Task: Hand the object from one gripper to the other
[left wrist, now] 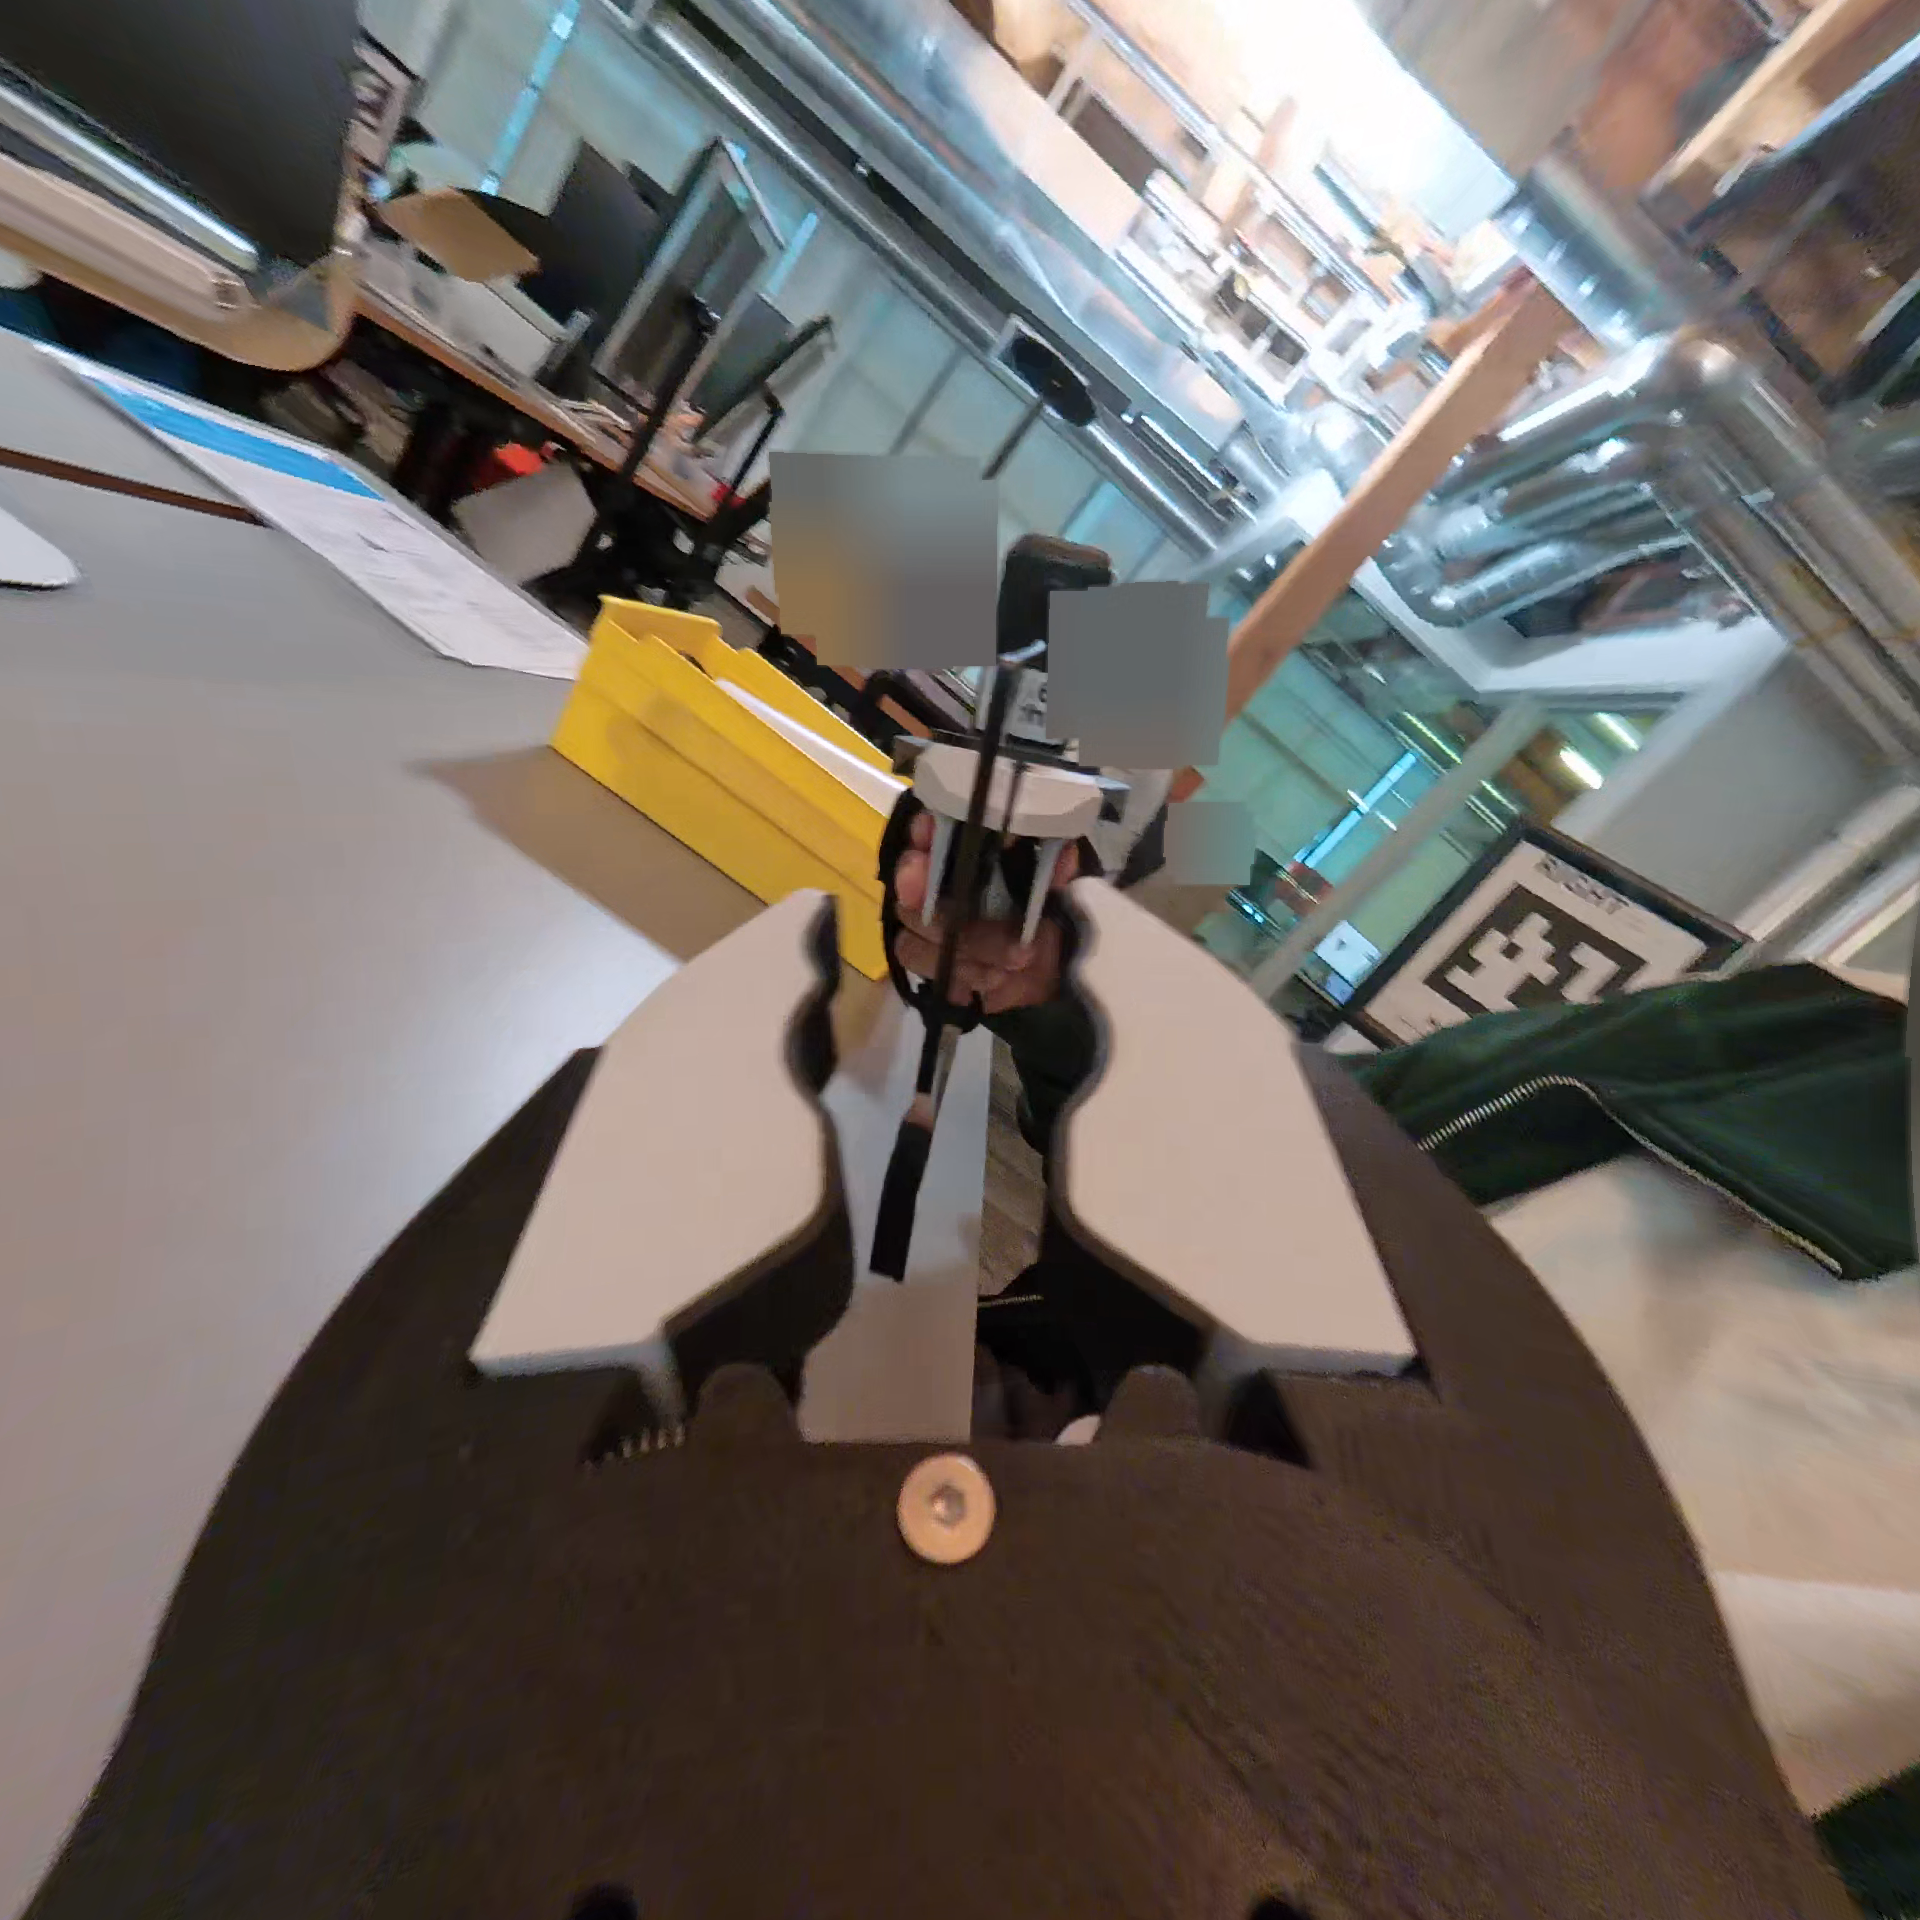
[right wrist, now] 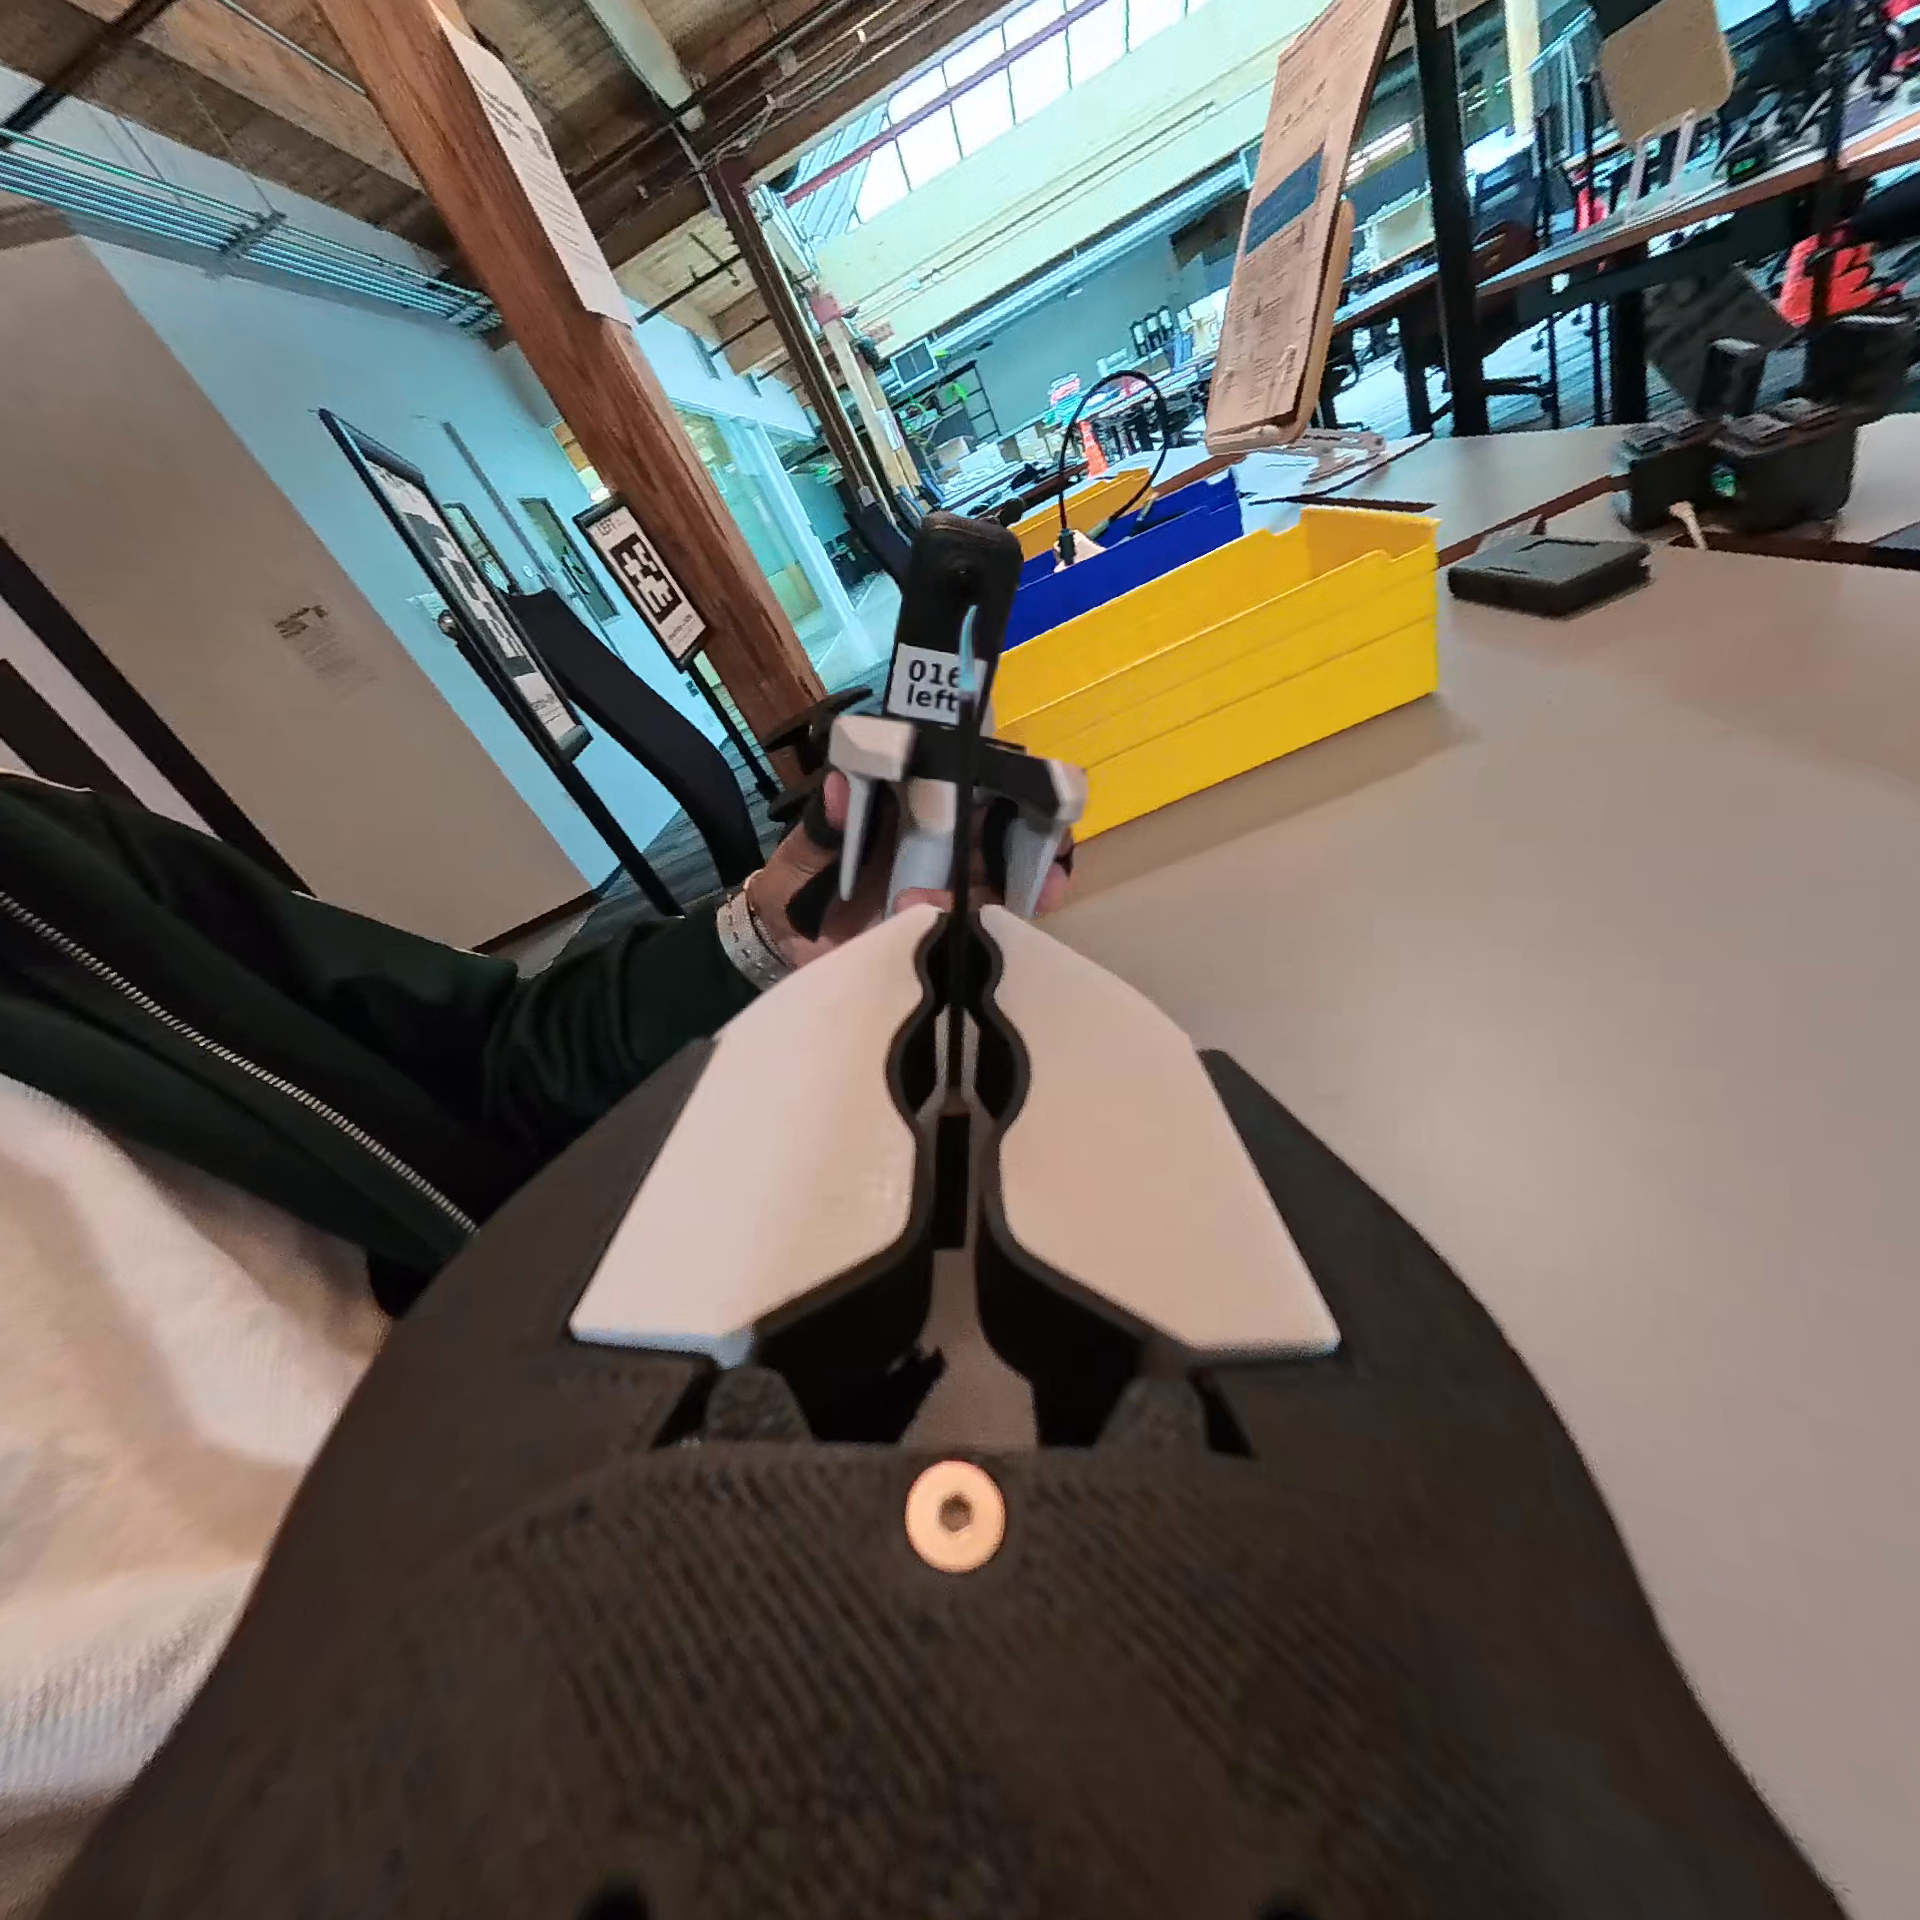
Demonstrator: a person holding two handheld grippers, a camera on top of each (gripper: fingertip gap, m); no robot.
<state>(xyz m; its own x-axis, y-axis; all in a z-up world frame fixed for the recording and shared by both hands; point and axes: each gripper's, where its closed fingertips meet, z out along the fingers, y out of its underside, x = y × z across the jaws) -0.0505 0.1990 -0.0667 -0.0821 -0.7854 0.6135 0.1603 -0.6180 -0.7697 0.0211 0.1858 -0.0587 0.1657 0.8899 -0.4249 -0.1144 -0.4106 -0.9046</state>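
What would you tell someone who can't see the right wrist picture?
The right tool is shut on a thin black stick, which reaches toward the open left tool held opposite. Yellow bins sit on the grey table behind.

Yellow bin (right wrist: 1226,665) — blue bin (right wrist: 1132,551) — dark green jacket (left wrist: 1704,1101).
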